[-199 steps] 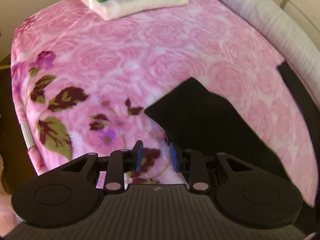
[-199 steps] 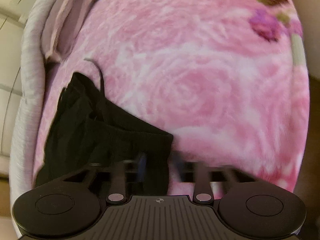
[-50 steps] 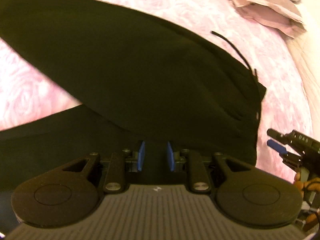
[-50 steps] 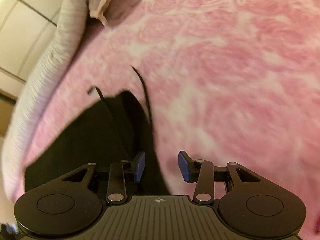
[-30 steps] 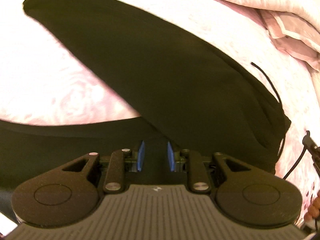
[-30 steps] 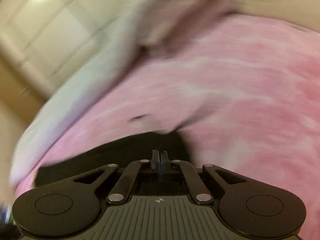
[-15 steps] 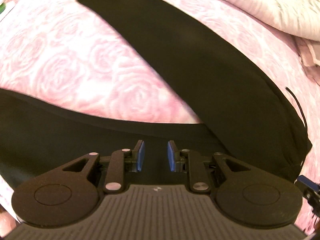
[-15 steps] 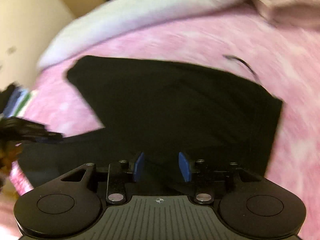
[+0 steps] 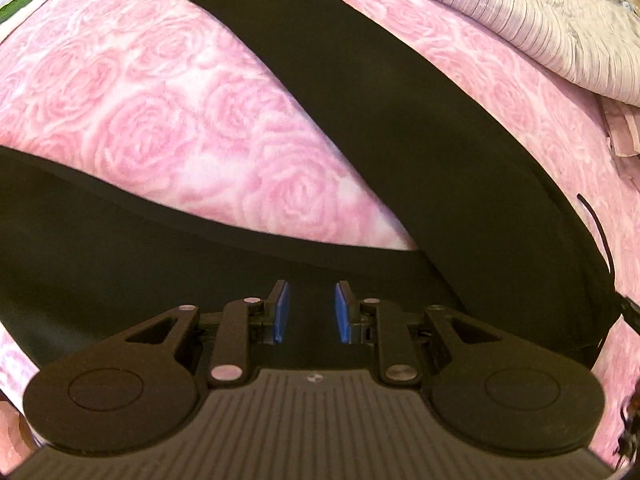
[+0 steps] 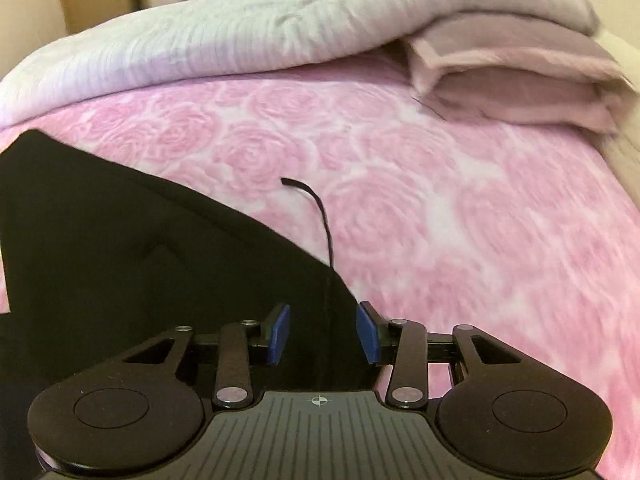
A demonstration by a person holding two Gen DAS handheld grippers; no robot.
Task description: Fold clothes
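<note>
**Now, black trousers lie in a V on the bed, both claws parted**

Now the black trousers (image 9: 392, 128) lie spread on the pink rose blanket (image 9: 152, 120) of the bed, their two legs splayed apart in a V with blanket showing between them. One leg runs away toward the far edge; the other runs off to the left, close under the left claw (image 9: 309, 312). A thin drawstring (image 10: 320, 208) trails from the waist end onto the blanket.

The left claw is released, its blue pads apart above the crotch area and gripping nothing. The right claw (image 10: 323, 334) is likewise released, its pads standing either side of the waist edge without pinching it.

My judgement is that the legs need bringing together, one laid over the other. To do that well, each claw should bite only the cloth of one leg, near an edge and clear of the blanket pile, and carry it across low so it lands flat, seams matched. Tuck the drawstring in before any further fold.

The fabric looks soft, matte and smooth, with few wrinkles. A pale striped quilt (image 10: 200, 44) lies bunched along the bed's far side.
</note>
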